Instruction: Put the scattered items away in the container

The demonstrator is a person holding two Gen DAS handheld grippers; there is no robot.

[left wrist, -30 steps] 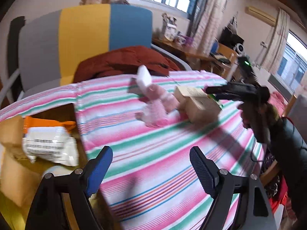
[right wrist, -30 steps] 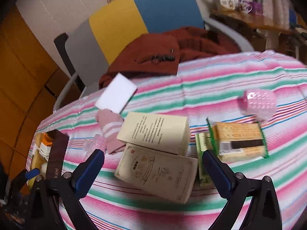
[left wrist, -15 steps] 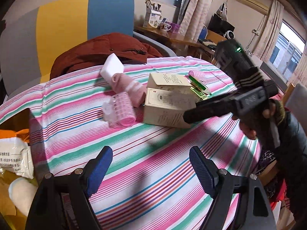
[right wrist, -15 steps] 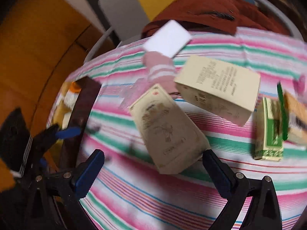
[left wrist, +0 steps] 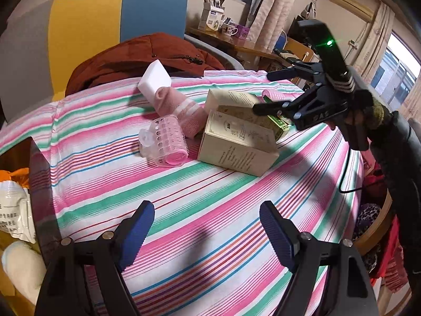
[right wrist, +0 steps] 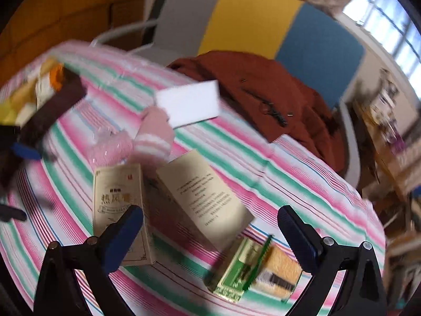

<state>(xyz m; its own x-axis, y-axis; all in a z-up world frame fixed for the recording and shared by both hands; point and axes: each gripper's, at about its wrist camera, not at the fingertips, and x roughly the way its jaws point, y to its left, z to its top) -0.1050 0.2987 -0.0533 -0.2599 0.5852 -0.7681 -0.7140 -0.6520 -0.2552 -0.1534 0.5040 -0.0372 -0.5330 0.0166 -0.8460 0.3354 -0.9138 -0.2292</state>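
**Both grippers empty above the striped table**

Your right gripper (right wrist: 210, 233) hangs with its fingers spread wide and holds nothing. It is above the two beige boxes (right wrist: 205, 197), which lie touching each other on the striped cloth (left wrist: 210, 210). Just beside them are a green packet (right wrist: 236, 273) and a yellow packet (right wrist: 279, 273). Farther away you see the pink sock roll (left wrist: 184, 108), the pink hair roller (left wrist: 168, 144) and the white sponge block (left wrist: 155, 79). Your left gripper (left wrist: 206, 230) is also spread and empty, over bare cloth. The container (left wrist: 39, 184) stands at the left edge of the table, with a white bag (left wrist: 13, 210) inside.
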